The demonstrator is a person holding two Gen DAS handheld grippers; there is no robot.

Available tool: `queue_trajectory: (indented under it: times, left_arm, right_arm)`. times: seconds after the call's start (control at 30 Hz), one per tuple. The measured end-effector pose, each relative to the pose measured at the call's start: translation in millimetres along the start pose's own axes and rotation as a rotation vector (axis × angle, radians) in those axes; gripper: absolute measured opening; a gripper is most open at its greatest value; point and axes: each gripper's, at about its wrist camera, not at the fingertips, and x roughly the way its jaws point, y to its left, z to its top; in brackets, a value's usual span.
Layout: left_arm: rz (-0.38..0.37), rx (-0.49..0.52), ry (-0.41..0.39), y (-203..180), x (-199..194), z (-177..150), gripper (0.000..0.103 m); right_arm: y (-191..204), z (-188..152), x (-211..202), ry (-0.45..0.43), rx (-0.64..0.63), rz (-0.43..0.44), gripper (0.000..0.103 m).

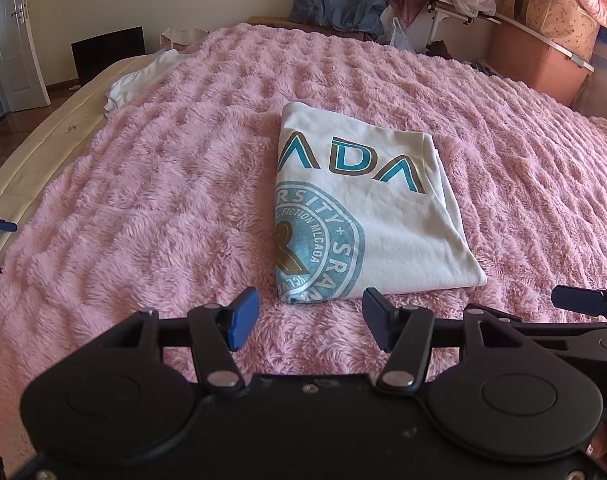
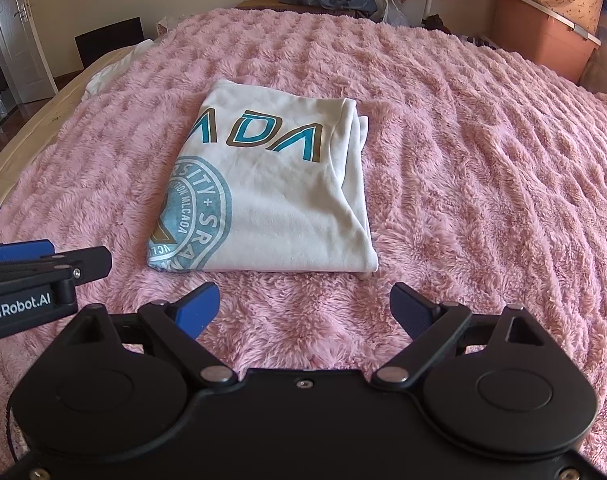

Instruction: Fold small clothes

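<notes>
A white T-shirt point(image 1: 387, 216) with teal and brown lettering and a round teal emblem lies folded into a rectangle on the pink fluffy blanket point(image 1: 143, 200). It also shows in the right wrist view point(image 2: 279, 200). My left gripper point(image 1: 309, 322) is open and empty, hovering just short of the shirt's near edge. My right gripper point(image 2: 303, 310) is open and empty, also just in front of the shirt's near edge. Each gripper's fingers show at the side of the other's view, the right one's point(image 1: 583, 304) and the left one's point(image 2: 43, 264).
Another white garment point(image 1: 139, 76) lies crumpled at the blanket's far left edge. Beyond the bed are a blue-grey bag point(image 1: 335, 0), a pink storage box point(image 1: 539, 60) and piled bedding. A door point(image 1: 7, 32) stands at far left.
</notes>
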Motion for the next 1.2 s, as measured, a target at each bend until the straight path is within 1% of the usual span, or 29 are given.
queue_trajectory:
  times: [1.2]
  left_arm:
    - [0.005, 0.034, 0.017, -3.9, 7.4, 1.4, 0.062]
  right_arm:
    - [-0.8, 1.8, 1.5, 0.002, 0.003, -0.002, 0.093]
